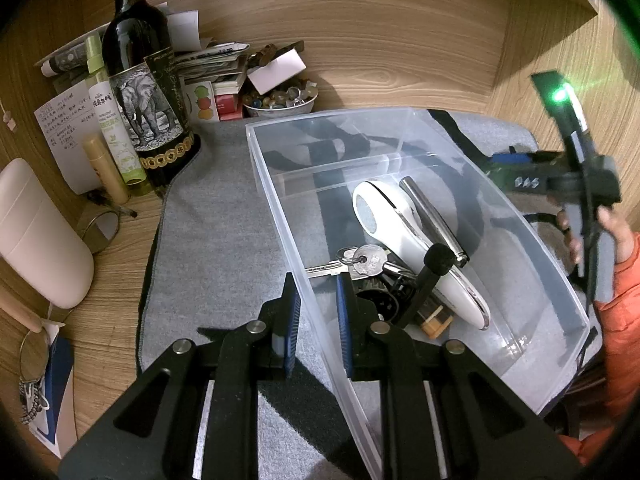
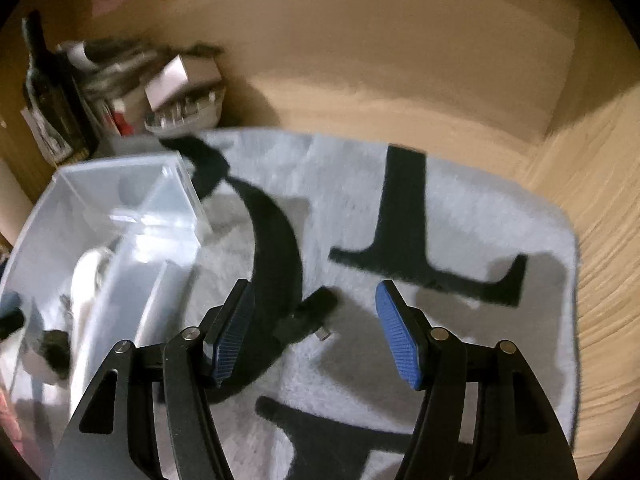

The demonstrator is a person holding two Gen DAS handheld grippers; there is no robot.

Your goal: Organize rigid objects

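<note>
Now the left gripper (image 1: 316,300) is clamping the clear bin (image 1: 500,216) wall at 6 o'clock, while the right gripper (image 2: 316,320), jaws released and empty, is hovering over a small black item (image 2: 314,312); next likely calls for grasping it.

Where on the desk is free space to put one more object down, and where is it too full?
Free: the far compartment of the clear bin, behind its divider, and the grey mat right of the bin. Crowded: the near compartment with keys, and the corner around the wine bottle.
</note>
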